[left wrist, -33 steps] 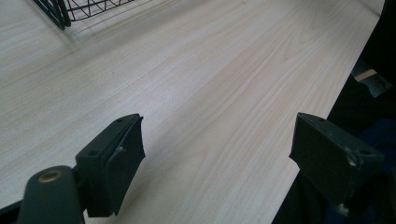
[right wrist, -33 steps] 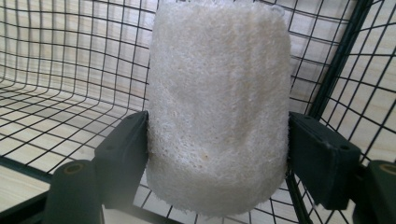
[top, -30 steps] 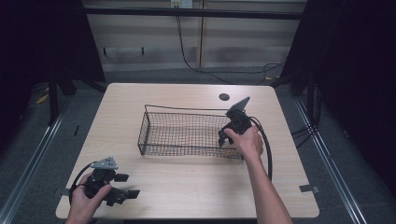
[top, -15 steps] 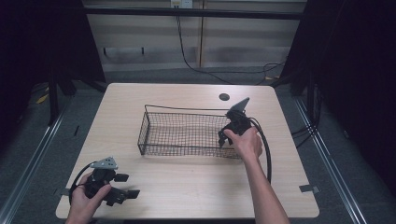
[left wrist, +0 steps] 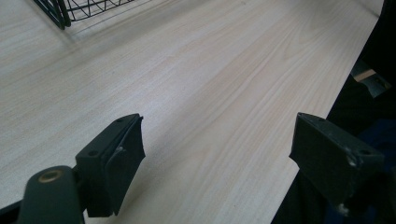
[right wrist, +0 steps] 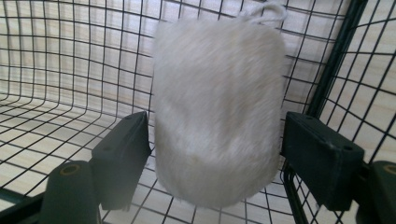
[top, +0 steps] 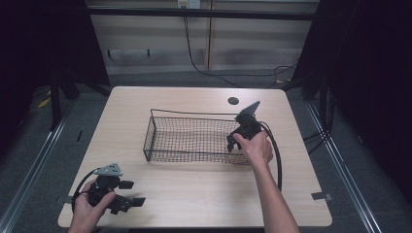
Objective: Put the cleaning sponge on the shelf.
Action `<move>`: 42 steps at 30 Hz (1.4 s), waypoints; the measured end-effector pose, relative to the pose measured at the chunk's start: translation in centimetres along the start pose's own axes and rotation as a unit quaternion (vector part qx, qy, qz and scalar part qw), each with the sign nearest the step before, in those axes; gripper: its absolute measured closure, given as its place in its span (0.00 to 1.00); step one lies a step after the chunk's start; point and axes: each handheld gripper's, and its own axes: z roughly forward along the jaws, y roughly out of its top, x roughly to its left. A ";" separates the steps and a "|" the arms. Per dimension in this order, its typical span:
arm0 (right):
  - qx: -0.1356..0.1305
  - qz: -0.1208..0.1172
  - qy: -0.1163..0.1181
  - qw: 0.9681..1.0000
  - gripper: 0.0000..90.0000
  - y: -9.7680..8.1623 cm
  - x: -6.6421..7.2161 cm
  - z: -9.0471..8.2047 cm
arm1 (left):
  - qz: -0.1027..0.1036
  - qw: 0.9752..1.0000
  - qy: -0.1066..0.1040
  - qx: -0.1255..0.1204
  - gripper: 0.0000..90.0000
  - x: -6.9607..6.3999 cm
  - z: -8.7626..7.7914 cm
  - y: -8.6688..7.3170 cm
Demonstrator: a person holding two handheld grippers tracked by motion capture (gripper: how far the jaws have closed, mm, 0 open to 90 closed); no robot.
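Now my right claw point(right wrist: 215, 144) reaches down into the basket point(top: 160, 145) at its right end, my right hand point(top: 256, 145) wrapped around the handle and the grey plate tipped up behind it. Between its two black jaws sits a white furry pouch point(right wrist: 217, 107), upright, with a loop of white cord at its top. The left jaw presses against the fur on one side and the right jaw sits at the edge of the fur on the other, so the claw grips the pouch by its lower half, though the fur hides how firm the squeeze is. Behind the pouch the wire wall rises close, and a corner post of the basket stands just to the right of the right jaw. Wire floor runs out to the left of the claw, with the pale wood of the table point(top: 204, 194) showing through the mesh. My left claw point(left wrist: 219, 154) lies low over the near left corner of the table, held in my left hand point(top: 87, 208), well apart from the basket. Its jaws stand wide, with bare wood between them. A corner of the basket shows far ahead and to the left of that claw, and the table edge runs just under its right jaw.
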 end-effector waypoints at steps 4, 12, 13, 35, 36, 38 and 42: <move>0.002 -0.002 0.000 1.000 0.25 -0.1 0.0 -0.1 | 0.001 1.000 0.000 0.002 0.19 0.0 0.0 0.0; 0.001 -0.014 0.007 1.000 0.19 -0.3 0.0 -0.5 | 0.000 1.000 0.001 0.002 0.19 0.0 0.1 0.0; 0.001 -0.016 0.010 1.000 0.20 -0.3 -0.1 -0.7 | 0.001 1.000 0.001 0.002 0.19 0.0 0.1 0.0; -0.036 -0.050 0.056 0.997 0.17 -1.7 -1.1 -3.1 | -0.001 1.000 0.003 0.002 0.19 0.0 0.1 0.0; -0.039 -0.050 0.057 0.996 0.17 -1.8 -1.1 -3.2 | -0.001 1.000 0.003 0.002 0.19 0.0 0.1 0.0; -0.041 -0.058 0.062 0.995 0.17 -2.1 -1.2 -3.6 | -0.002 1.000 0.005 0.002 0.19 0.0 0.1 0.0; -0.045 -0.066 0.080 0.994 0.21 -2.4 -1.2 -3.8 | -0.002 1.000 0.005 0.003 0.19 0.0 0.1 0.0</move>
